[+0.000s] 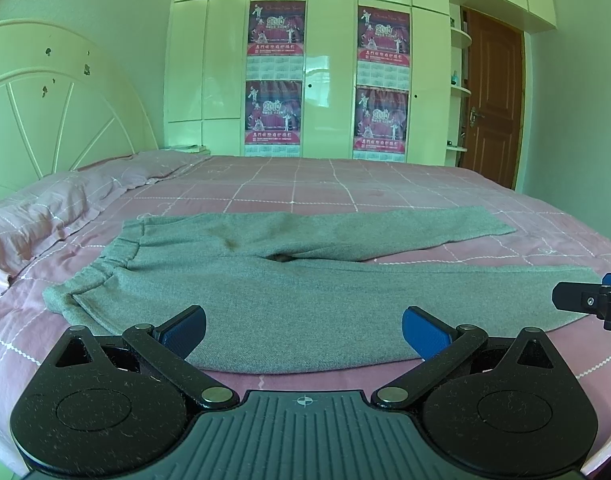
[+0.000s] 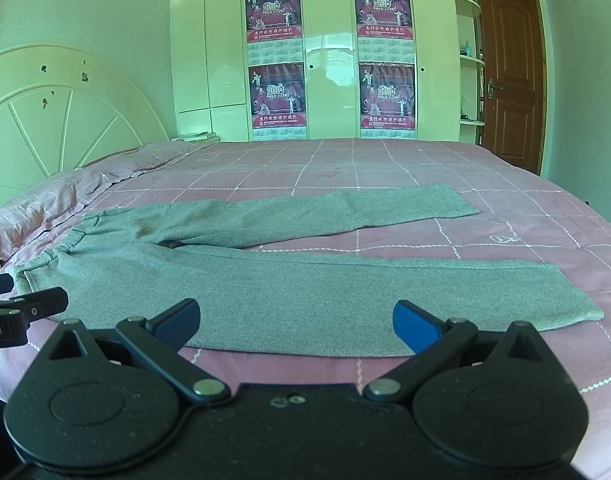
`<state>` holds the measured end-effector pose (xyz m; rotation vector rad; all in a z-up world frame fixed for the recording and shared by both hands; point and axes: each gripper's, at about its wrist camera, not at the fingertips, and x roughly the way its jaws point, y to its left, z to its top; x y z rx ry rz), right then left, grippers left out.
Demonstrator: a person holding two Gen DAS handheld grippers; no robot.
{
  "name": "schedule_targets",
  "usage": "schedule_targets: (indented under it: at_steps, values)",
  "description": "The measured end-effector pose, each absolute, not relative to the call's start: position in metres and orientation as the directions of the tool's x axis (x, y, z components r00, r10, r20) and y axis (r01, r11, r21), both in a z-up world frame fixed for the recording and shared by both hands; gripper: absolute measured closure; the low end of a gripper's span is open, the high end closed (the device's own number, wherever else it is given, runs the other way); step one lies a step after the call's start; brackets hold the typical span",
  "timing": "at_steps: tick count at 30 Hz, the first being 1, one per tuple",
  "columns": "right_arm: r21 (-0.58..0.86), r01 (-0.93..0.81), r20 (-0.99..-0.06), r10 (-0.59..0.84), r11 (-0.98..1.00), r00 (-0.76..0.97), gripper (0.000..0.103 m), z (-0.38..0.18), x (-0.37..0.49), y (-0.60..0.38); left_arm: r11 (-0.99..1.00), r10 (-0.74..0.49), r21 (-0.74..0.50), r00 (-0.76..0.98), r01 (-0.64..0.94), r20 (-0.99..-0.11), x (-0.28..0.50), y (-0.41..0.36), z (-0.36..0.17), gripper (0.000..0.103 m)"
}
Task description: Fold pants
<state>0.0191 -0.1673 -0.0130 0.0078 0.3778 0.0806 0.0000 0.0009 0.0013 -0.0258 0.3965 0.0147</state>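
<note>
Grey pants [image 1: 297, 292] lie flat on the pink checked bed, waistband to the left, the two legs spread apart in a V toward the right. In the right wrist view the same pants [image 2: 289, 288] show both cuffs at the right. My left gripper [image 1: 303, 330] is open, hovering at the near edge of the near leg, toward the waist end. My right gripper [image 2: 297, 322] is open too, at the near edge of that leg closer to the cuff. Each gripper's tip shows in the other's view: the right gripper [image 1: 585, 300], the left gripper [image 2: 25, 304].
Pink pillows [image 1: 45, 216] lie at the left by a cream headboard [image 1: 53, 112]. A cream wardrobe [image 1: 329, 72] with posters stands behind the bed, a brown door [image 1: 493, 96] at the right. The bedspread [image 1: 385, 188] extends beyond the pants.
</note>
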Motion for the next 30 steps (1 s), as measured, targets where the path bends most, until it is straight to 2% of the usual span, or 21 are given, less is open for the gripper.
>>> schedule_targets:
  at_steps: [30]
  values:
    - [0.023, -0.075, -0.368, 0.078, 0.997, 0.926, 0.006, -0.0147, 0.0195, -0.1672, 1.0, 0.011, -0.01, 0.922, -0.016, -0.388, -0.0002, 0.0013, 0.0042, 0.0]
